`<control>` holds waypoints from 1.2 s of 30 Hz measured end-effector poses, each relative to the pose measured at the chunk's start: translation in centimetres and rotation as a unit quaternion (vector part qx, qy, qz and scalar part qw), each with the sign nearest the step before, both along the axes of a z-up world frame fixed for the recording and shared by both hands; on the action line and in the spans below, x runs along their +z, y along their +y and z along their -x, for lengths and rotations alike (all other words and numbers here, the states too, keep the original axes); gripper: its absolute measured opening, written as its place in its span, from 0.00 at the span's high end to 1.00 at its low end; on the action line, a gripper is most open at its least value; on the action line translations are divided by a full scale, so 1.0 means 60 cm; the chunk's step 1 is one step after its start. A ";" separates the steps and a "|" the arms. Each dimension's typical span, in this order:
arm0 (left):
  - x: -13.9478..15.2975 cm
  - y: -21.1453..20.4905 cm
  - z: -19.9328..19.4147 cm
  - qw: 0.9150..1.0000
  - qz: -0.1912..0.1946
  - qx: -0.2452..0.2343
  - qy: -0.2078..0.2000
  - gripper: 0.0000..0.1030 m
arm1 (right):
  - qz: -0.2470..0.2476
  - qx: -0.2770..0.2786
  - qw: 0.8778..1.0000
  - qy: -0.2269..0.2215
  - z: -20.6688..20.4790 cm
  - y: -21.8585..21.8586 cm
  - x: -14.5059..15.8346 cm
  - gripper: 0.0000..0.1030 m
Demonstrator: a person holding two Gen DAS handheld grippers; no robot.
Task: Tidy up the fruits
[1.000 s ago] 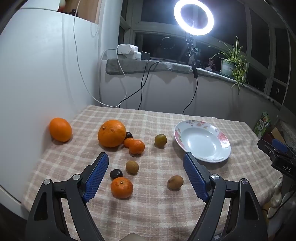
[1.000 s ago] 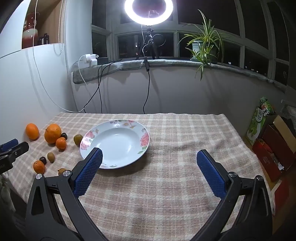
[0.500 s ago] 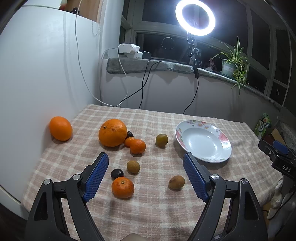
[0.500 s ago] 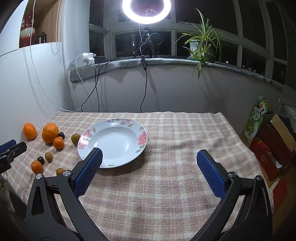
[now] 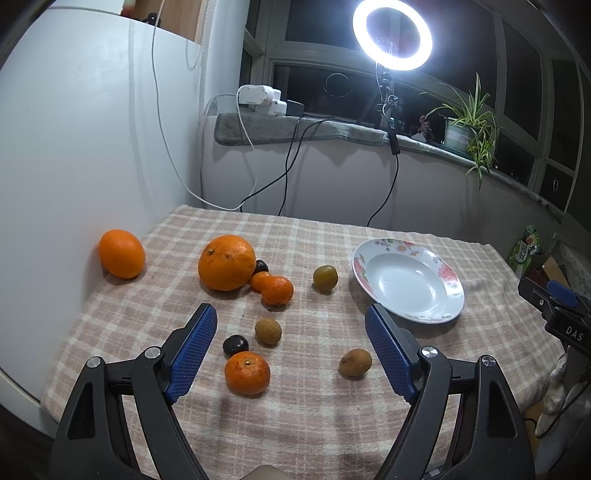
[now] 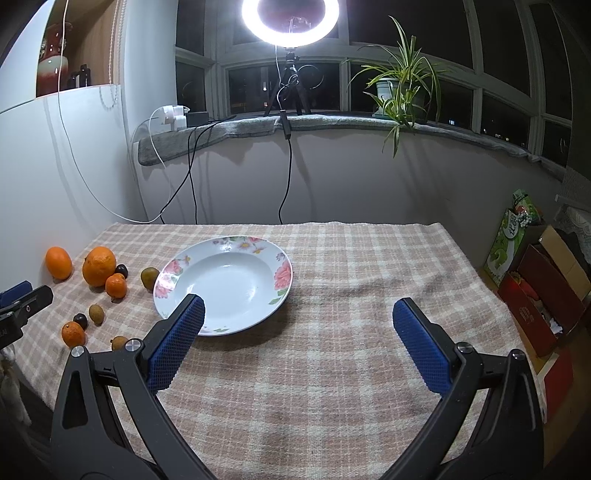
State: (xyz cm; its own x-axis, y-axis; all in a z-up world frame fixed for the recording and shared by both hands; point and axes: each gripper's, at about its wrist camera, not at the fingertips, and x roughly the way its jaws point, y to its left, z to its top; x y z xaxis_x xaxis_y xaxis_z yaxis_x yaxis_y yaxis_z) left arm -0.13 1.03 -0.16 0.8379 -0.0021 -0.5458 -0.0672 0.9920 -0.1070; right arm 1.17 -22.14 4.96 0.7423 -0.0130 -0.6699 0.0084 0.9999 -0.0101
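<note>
Blue ribbed pads line the left tool (image 5: 290, 332), whose jaws stand wide apart and hold nothing, low in the left wrist frame above the checked cloth (image 5: 317, 417) on the worktop. Between the pads, lower centre of the frame, lie a mandarin (image 5: 247, 372) with a dark plum (image 5: 235, 343) touching its upper left, a tan longan (image 5: 268, 331) just above them, and a second longan (image 5: 355, 362) close to the right pad, its long axis running roughly left to right. Higher, at mid-frame, a big orange (image 5: 226, 262) sits with another dark plum (image 5: 261, 266) tucked against its right side and two small mandarins (image 5: 273, 287) touching each other just below that. A greenish-brown fruit (image 5: 325, 277) stands alone between this cluster and the plate (image 5: 406, 282), which lies upright and bare at right of centre. One more orange (image 5: 122, 253) rests at far left against the white wall, its long axis slightly tilted.

The right tool (image 6: 295, 317) also has its jaws spread wide with nothing gripped, low in the right wrist frame over bare cloth. Its left pad overlaps the near rim of the plate in that view; all fruit lies at the left edge of that frame, well apart from this tool. The lit ring light (image 6: 290, 16) is at top centre.
</note>
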 end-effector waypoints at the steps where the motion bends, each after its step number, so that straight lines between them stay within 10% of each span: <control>1: 0.000 0.000 0.000 1.000 0.001 -0.001 0.000 0.20 | 0.000 0.000 1.000 0.000 -0.001 0.001 0.000 0.00; 36: -0.001 0.000 -0.001 1.000 -0.001 -0.001 0.001 0.20 | -0.001 0.003 1.000 0.001 -0.002 0.007 0.001 0.00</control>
